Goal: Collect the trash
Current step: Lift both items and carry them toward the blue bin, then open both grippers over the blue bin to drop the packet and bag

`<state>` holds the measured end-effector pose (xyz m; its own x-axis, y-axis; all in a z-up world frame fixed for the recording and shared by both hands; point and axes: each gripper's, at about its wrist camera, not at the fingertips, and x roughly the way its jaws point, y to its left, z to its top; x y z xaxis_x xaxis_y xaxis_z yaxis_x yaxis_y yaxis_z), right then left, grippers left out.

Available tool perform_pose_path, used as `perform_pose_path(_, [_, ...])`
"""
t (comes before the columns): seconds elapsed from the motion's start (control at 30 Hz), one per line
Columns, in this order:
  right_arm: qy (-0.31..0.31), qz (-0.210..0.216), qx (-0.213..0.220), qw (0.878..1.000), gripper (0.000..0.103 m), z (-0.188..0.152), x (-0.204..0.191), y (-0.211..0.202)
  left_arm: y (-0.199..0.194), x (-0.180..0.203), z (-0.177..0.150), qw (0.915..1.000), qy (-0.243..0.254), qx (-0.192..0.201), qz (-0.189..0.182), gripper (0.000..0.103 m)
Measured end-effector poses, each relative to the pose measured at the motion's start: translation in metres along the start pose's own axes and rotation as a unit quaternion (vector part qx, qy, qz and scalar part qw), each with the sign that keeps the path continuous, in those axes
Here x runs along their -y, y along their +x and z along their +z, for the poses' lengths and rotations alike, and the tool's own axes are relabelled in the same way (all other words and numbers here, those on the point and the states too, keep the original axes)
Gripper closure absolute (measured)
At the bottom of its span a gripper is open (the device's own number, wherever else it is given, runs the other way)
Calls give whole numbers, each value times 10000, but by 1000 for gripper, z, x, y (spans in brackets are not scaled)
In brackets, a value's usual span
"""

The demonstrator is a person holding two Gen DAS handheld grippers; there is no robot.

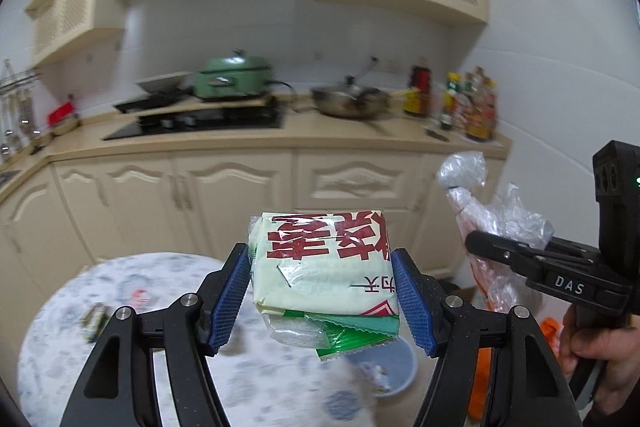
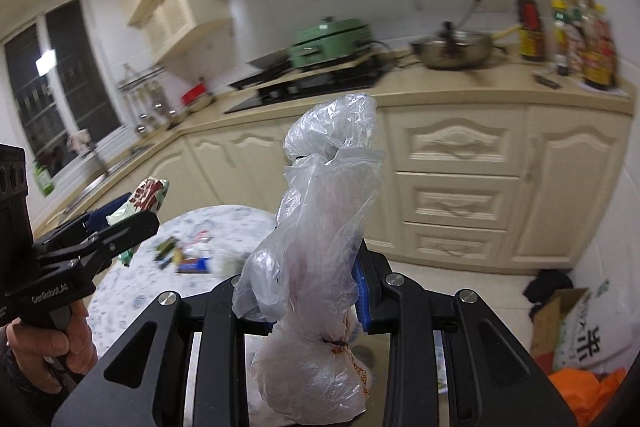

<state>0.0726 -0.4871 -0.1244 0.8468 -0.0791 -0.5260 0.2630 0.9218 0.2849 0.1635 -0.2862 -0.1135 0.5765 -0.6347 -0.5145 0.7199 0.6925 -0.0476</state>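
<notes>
My left gripper point(image 1: 322, 291) is shut on a pale green packet with red characters point(image 1: 324, 263), its blue pads pressing both sides, held above a round patterned table point(image 1: 120, 327). In the right wrist view that packet point(image 2: 146, 197) shows at the far left in the same gripper point(image 2: 116, 223). My right gripper point(image 2: 312, 287) is shut on a crumpled clear plastic bag point(image 2: 324, 207), tied off with a dark band; the bag hides the left pad. In the left wrist view the bag point(image 1: 492, 211) and its gripper point(image 1: 492, 247) sit at the right. Loose wrappers point(image 2: 180, 255) lie on the table.
A blue bin point(image 1: 384, 367) stands on the floor below the packet. Cream base cabinets point(image 1: 240, 187) carry a counter with a hob, a green pot point(image 1: 232, 75), a wok point(image 1: 348, 101) and bottles point(image 1: 464, 103). A cardboard box point(image 2: 556, 319) and orange bags point(image 2: 588, 391) lie at the floor's right.
</notes>
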Motion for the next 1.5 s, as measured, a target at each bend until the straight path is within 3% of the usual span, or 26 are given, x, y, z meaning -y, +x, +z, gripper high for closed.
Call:
perform_pose_path(0.37, [853, -584, -501, 9934, 74, -35, 109, 34, 148, 53, 17, 9904, 272, -1076, -825, 38])
perform_pose_path(0.53, [1272, -718, -787, 9861, 74, -55, 156, 63, 213, 73, 22, 9834, 390, -1513, -922, 38])
perform_pose_path(0.77, [1799, -821, -1154, 9734, 71, -83, 206, 109, 302, 97, 13, 9661, 557, -2288, -1060, 33])
perform_pose_path(0.83, [1974, -804, -1421, 9666, 64, -95, 225, 130, 332, 99, 9, 9584, 651, -2656, -824, 28])
perform_pose_path(0.9, [2108, -905, -1611, 9599, 43, -106, 236, 145, 354, 97, 11, 9538, 666, -2851, -683, 22])
perform_pose_path(0.93, [2168, -916, -1678, 9573, 39, -111, 240, 148, 358, 96, 12, 9535, 677, -2868, -640, 19])
perform_pose_path(1.0, [2261, -982, -1732, 9536, 26, -120, 245, 150, 362, 94, 18, 9557, 745, -2811, -446, 2])
perform_pose_path(1.03, [2285, -1016, -1708, 9530, 23, -121, 245, 148, 361, 91, 22, 9582, 788, -2726, -357, 1])
perform_pose_path(1.1, [2347, -1061, -1604, 9528, 1, -124, 244, 142, 359, 88, 27, 9605, 813, -2648, -263, 1])
perform_pose_path(1.3, [2390, -1263, -1416, 9523, 0, -120, 230, 122, 325, 74, 34, 9691, 709, -2361, -45, 1])
perform_pose_path(1.5, [2196, -1281, -1222, 9594, 0, -102, 199, 101, 250, 70, 26, 9795, 551, -1937, -21, 1])
